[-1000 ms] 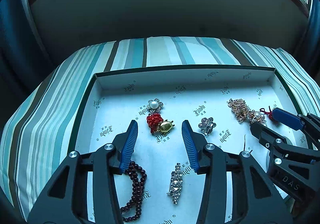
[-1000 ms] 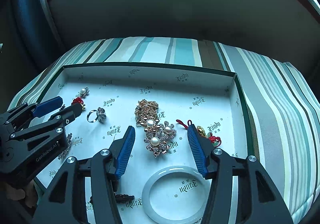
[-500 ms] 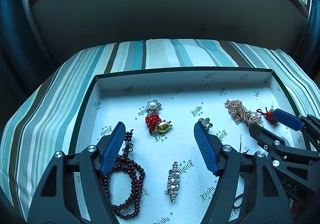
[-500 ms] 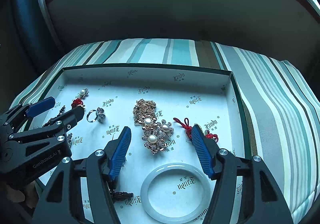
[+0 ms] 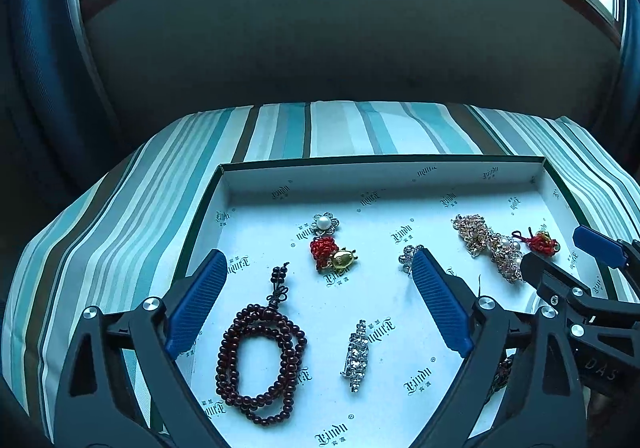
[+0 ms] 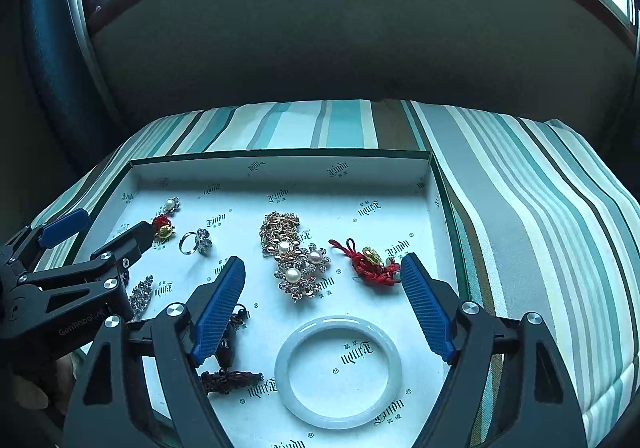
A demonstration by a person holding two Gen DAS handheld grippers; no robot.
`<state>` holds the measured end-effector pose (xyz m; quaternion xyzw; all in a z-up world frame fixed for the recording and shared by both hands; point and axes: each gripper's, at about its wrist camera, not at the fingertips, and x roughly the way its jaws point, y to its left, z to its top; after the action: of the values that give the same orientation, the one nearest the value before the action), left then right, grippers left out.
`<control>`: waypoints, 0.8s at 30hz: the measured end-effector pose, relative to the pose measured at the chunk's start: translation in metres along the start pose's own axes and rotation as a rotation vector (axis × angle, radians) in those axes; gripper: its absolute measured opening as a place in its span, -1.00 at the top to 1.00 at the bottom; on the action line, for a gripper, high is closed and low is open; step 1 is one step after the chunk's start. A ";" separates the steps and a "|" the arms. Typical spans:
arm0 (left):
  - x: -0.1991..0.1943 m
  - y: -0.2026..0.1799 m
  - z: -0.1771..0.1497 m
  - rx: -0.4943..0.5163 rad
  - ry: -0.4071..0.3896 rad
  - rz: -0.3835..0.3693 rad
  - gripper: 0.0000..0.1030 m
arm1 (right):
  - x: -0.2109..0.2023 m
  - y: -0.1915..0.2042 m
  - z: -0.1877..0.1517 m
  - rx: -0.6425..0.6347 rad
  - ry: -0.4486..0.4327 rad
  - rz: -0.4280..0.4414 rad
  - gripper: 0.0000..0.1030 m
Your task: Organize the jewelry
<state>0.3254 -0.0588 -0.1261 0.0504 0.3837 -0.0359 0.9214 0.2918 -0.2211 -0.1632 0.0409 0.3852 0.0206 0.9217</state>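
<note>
Striped bedding (image 5: 120,232) under a window carries the tray (image 5: 384,167), a shallow box lid lined with printed paper. All jewelry in view lies inside it, spaced apart.

Left side: bead bracelet (image 5: 260,360) looped flat, crystal clip (image 5: 357,356) just beside it, red-knot gold charm (image 5: 334,254) touching the pearl flower (image 5: 326,223) behind it, ring (image 6: 196,242) mid-tray.
Right side: gold chain with pearl brooch (image 6: 294,260) in one heap, red cord charm (image 6: 370,262) near the right wall, jade bangle (image 6: 338,370) in front. A dark tassel piece (image 6: 230,380) sits by the near edge (partly hidden by the gripper body).

Left hand-held gripper (image 5: 320,308): jaws spread wide, empty, hanging over the bracelet and clip. Right hand-held gripper (image 6: 322,308): spread too, empty, framing the brooch and bangle.

Step in hand: between picks, nothing held. This layout fits sorting underway or a finished spread; can't settle which. Any pick needs a low, centred pinch: the chain heap would snag and drag the brooch.
</note>
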 end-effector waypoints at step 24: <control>-0.175 0.005 -0.052 -0.050 -0.109 0.020 -0.85 | -0.163 0.026 -0.042 -0.037 -0.147 -0.007 -0.64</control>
<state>0.1669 -0.0425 -0.0380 0.0292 0.3332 -0.0200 0.9422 0.1467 -0.2044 -0.0749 0.0239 0.3164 0.0214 0.9481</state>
